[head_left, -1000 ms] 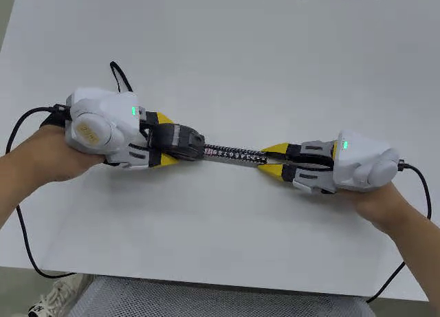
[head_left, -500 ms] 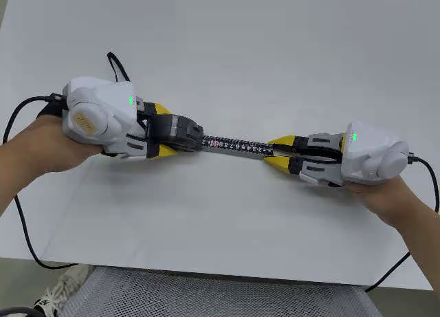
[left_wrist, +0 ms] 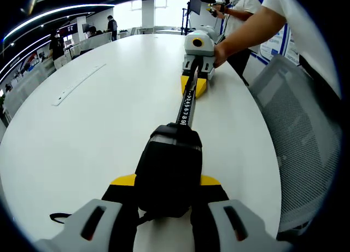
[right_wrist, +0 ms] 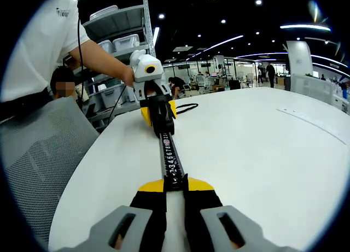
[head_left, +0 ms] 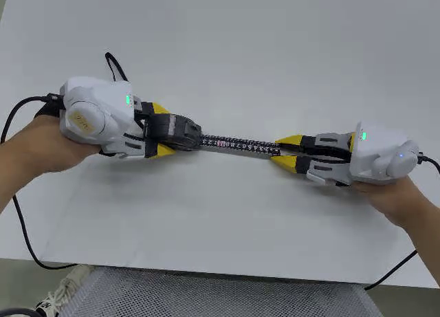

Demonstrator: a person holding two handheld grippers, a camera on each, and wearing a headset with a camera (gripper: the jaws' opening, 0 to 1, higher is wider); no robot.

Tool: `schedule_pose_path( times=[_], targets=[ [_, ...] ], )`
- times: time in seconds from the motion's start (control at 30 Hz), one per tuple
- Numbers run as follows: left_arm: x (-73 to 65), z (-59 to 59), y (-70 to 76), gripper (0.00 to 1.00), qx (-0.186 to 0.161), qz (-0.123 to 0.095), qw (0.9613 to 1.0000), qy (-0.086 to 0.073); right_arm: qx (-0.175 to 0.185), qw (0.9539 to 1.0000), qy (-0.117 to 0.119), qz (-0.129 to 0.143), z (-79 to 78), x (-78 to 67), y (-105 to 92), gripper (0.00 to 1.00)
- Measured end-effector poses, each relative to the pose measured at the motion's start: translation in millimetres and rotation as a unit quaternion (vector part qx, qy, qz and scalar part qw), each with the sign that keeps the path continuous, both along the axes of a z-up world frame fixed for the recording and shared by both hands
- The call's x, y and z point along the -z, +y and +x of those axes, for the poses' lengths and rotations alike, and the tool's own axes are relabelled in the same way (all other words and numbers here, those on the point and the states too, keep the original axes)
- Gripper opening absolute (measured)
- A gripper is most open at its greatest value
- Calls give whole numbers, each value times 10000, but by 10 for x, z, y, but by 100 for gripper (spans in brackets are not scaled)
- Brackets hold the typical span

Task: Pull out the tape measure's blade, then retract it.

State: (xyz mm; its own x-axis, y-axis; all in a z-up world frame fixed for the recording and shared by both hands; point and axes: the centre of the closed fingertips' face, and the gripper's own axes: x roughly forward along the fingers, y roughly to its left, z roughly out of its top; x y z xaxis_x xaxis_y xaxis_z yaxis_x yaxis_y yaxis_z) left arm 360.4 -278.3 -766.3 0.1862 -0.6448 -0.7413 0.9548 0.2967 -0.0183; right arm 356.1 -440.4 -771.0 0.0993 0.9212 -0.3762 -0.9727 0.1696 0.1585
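Note:
The black tape measure case (head_left: 175, 130) sits between the yellow-tipped jaws of my left gripper (head_left: 162, 130), which is shut on it; in the left gripper view the case (left_wrist: 169, 167) fills the gap between the jaws. Its numbered blade (head_left: 240, 146) stretches right just above the white table to my right gripper (head_left: 287, 152), which is shut on the blade's end. In the right gripper view the blade (right_wrist: 170, 159) runs from my right gripper (right_wrist: 175, 185) away to the case (right_wrist: 160, 116) held in the left gripper. The left gripper view shows the blade (left_wrist: 186, 105) leading to the right gripper (left_wrist: 193, 85).
The white table (head_left: 240, 49) is bare around the work. Black cables (head_left: 115, 64) trail behind the left gripper and off the table's near edge. A grey mesh chair (head_left: 206, 293) stands below the front edge. A clear ruler-like strip (left_wrist: 76, 83) lies on the table's far side.
My right gripper has moved rightward with the blade's end, so more blade is drawn out of the case. The left gripper and case have stayed nearly in place.

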Motion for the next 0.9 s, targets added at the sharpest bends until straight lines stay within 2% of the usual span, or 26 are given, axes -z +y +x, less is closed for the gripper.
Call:
schedule_pose_path(
  times=[0.9],
  targets=[
    [1, -2, 0, 33, 25, 23, 10000, -8, 123, 9999, 105, 7, -8, -1, -317, 9]
  ],
)
